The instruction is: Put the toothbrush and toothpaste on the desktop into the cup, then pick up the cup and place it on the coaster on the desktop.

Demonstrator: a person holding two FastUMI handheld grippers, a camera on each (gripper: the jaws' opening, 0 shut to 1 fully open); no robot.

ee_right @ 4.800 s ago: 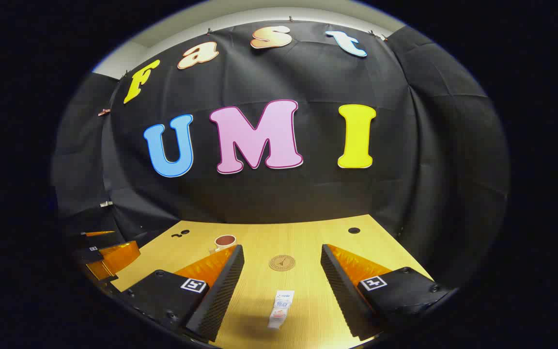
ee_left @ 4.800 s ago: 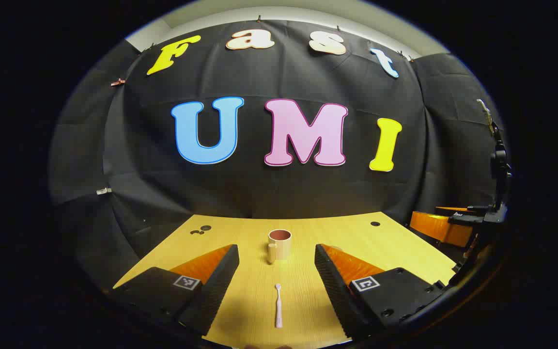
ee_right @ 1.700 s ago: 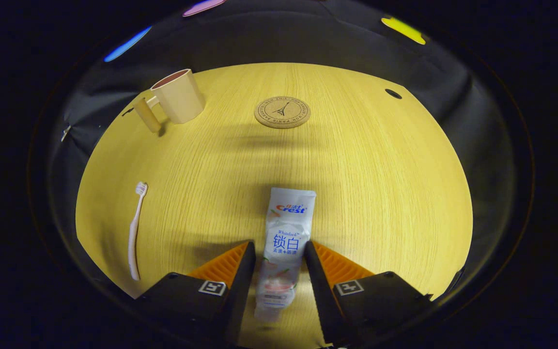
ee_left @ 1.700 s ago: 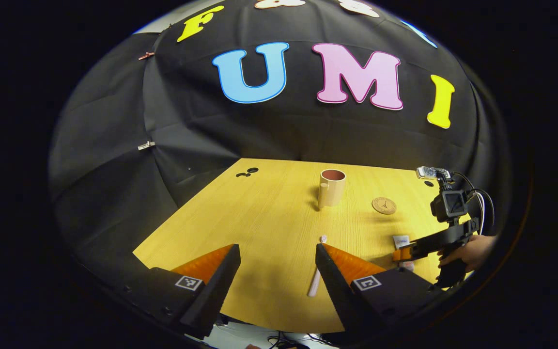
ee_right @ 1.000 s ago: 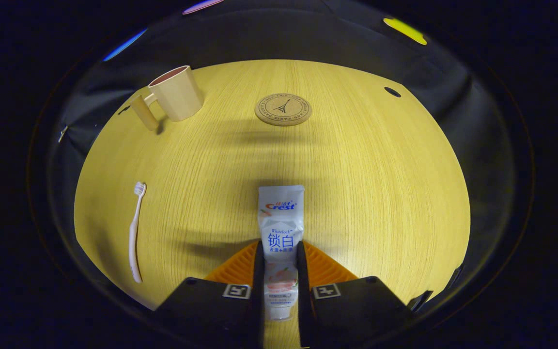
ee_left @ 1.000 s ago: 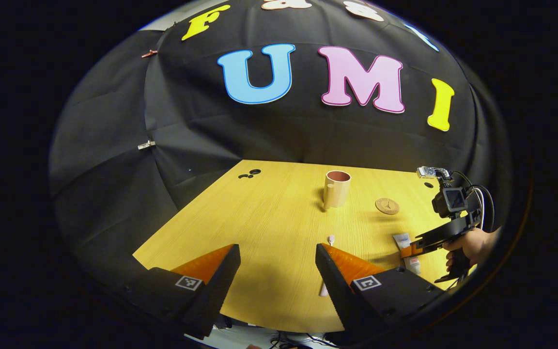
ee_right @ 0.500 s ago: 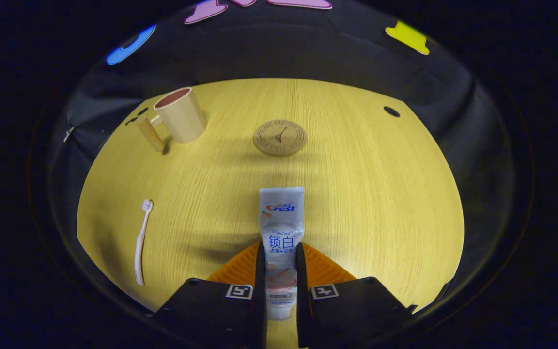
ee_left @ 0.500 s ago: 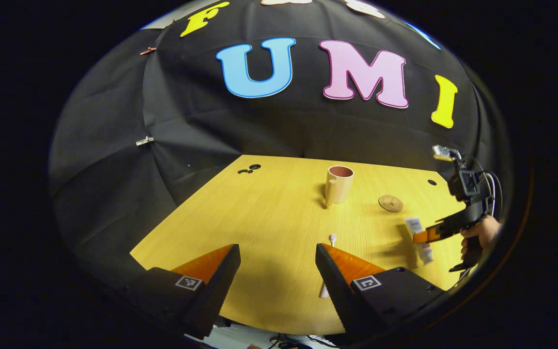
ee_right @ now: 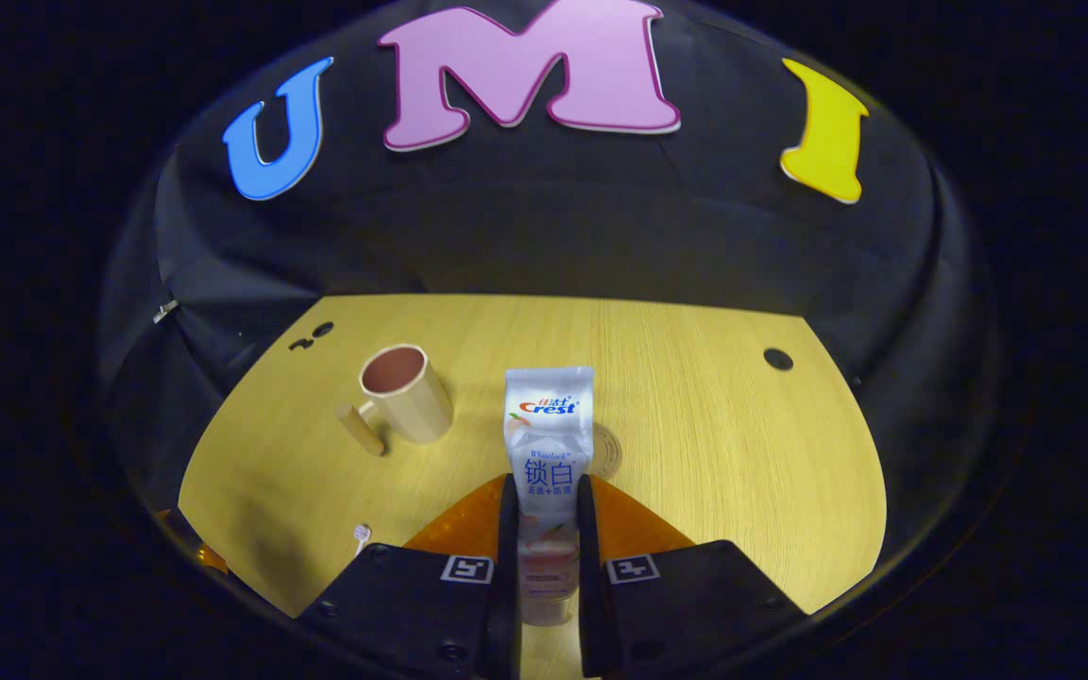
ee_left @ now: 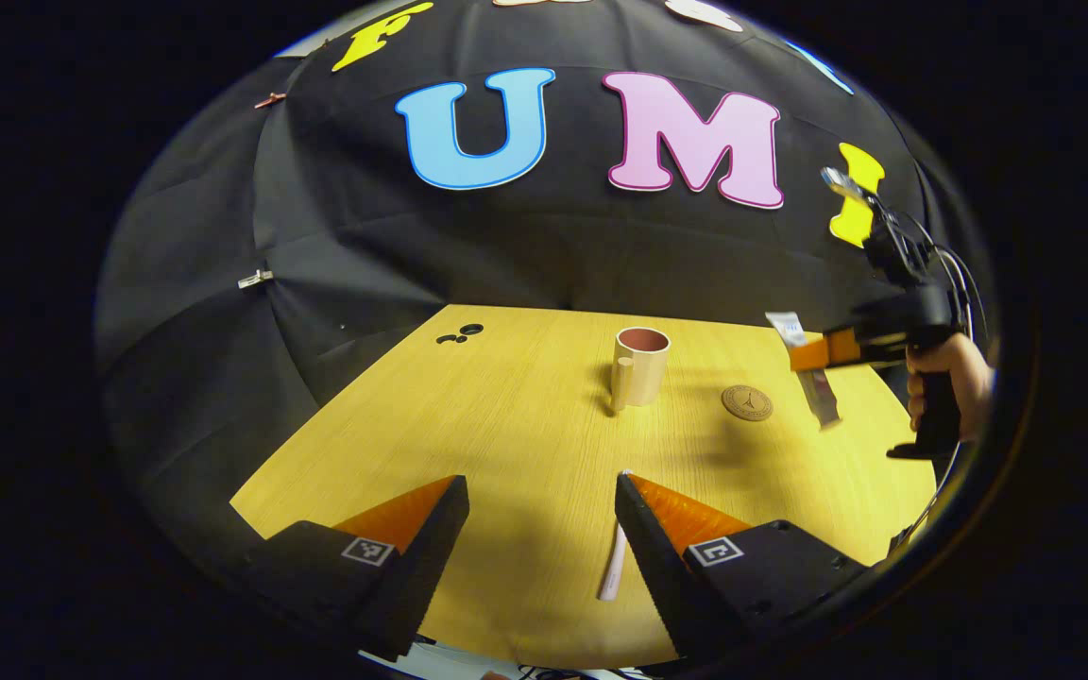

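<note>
right gripper clamped on toothpaste, tube lifted clear of desk, crimped end forward. cup ahead-left of its fingers, coaster partly behind tube. left gripper wide apart, holding nothing, toothbrush lying beside its right finger.

Left gripper: black housings, square black-and-white tags on top, ridged wedge fingers. Right gripper: same build; left gripper view shows its black pistol handle, top-mounted camera, looping cables, gripped by a hand.
</note>
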